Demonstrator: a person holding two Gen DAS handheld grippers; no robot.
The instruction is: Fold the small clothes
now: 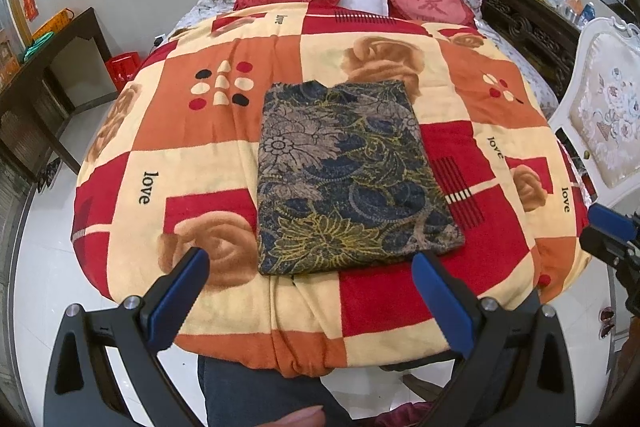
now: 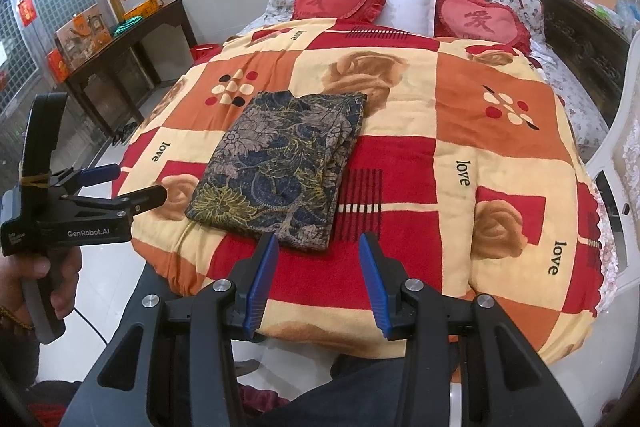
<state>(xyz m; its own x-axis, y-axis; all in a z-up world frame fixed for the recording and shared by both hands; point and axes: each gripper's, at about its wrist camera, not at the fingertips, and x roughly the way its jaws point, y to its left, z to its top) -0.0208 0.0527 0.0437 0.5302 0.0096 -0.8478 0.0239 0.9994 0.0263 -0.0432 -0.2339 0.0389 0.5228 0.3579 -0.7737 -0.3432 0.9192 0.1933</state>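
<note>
My left claw (image 1: 312,263) hangs spread wide over the near edge of the blanket (image 1: 224,131), gripping nothing. My right claw (image 2: 319,247) is parted too, nothing between its blue pads (image 2: 260,283). The folded dark flowered garment (image 1: 344,179) lies flat on the blanket, just beyond both claws, untouched.

Even, soft indoor light fills both fisheye views, casting only faint shadows under the folded garment (image 1: 344,175) on the blanket (image 1: 192,131). Heavy barrel distortion bows the bed and walls, and black vignetting cuts the corners. The centre is sharp; the rims smear slightly. Pale floor tiles (image 2: 108,267) reflect a mild sheen
</note>
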